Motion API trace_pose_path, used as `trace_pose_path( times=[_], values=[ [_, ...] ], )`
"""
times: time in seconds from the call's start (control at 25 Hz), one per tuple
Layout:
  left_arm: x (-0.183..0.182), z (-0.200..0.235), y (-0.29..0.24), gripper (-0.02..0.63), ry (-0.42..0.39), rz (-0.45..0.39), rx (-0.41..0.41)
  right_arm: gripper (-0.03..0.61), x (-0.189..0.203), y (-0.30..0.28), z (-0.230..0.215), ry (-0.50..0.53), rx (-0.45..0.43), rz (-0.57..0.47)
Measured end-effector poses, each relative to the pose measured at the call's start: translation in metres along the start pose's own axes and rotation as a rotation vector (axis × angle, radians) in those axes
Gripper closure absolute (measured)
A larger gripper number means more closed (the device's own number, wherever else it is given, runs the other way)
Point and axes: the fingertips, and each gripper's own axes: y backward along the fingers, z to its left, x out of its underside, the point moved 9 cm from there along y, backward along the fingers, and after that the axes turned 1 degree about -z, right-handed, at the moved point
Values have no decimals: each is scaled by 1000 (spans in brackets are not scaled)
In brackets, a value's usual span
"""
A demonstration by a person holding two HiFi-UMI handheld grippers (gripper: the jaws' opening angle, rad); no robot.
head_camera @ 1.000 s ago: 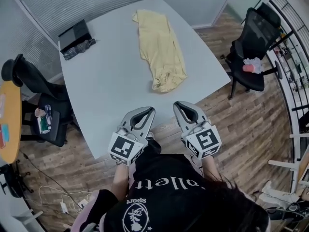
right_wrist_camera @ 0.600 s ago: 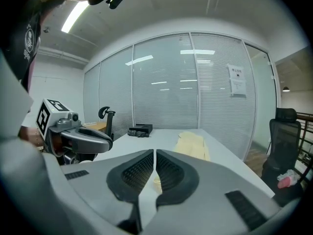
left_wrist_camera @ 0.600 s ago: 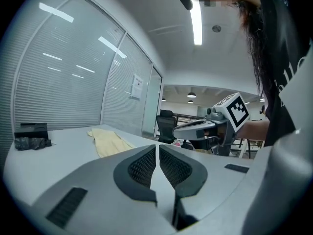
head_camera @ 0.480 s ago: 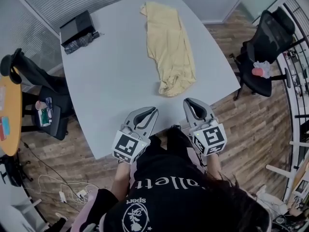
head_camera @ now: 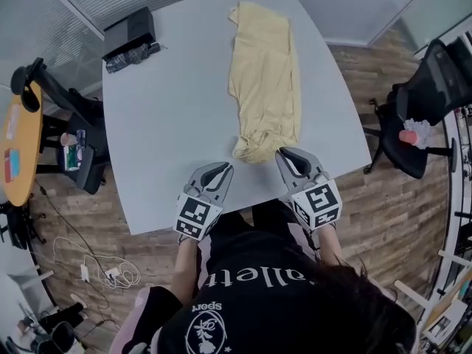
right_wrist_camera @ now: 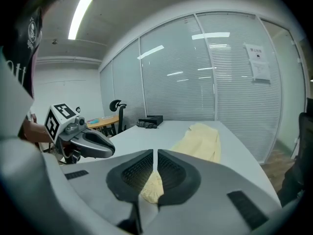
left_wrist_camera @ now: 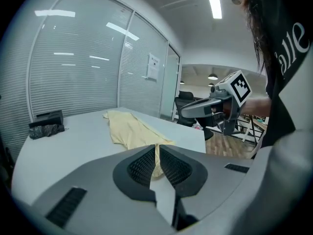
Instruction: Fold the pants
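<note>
The pale yellow pants (head_camera: pixel 265 80) lie lengthwise on the grey table (head_camera: pixel 169 124), their crumpled near end close to the front edge. Over that front edge my left gripper (head_camera: pixel 221 169) is shut and empty, left of the pants' near end. Just at the right of that end is my right gripper (head_camera: pixel 286 153), also shut and empty. The left gripper view has its shut jaws (left_wrist_camera: pixel 157 148) aimed at the pants (left_wrist_camera: pixel 129 131), with the right gripper (left_wrist_camera: pixel 188 110) beside. The right gripper view shows shut jaws (right_wrist_camera: pixel 154 153) over the pants (right_wrist_camera: pixel 200 138) and the left gripper (right_wrist_camera: pixel 105 148).
A black box (head_camera: pixel 129 28) and a dark bundle (head_camera: pixel 133 52) sit at the table's far left corner. Black office chairs stand at the right (head_camera: pixel 435 102) and left (head_camera: pixel 70 116). An orange round table (head_camera: pixel 18 150) is at far left. Cables (head_camera: pixel 96 271) lie on the wooden floor.
Both grippers have moved forward and down to the table's front edge beside the pants' near end. Both stayed shut.
</note>
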Motion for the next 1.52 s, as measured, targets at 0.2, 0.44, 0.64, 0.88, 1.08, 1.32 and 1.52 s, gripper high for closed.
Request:
trace_pose_path(
  times=[0.2,0.44,0.64,0.88,1.08,1.32,1.52],
  values=[
    [7,2,-33,567,-8,61,-40,546,17,-21,-32,44,-111,59],
    [29,4,-69,371,-1,182,-37,411,57,-53,-62,96,-232,195],
    [55,7,-95,339,6,308,-49,354,85,-75,-70,196,-310,321],
    [64,5,-113,334,-40,343,-60,345,107,-95,-73,202,-364,395],
    [69,-7,-124,334,-107,403,-8,403,118,-101,-69,220,-324,421],
    [75,-18,-135,358,-252,471,41,525,111,-92,-61,127,-270,403],
    [62,-23,-124,459,-332,415,83,532,103,-75,-61,66,-230,345]
  ],
)
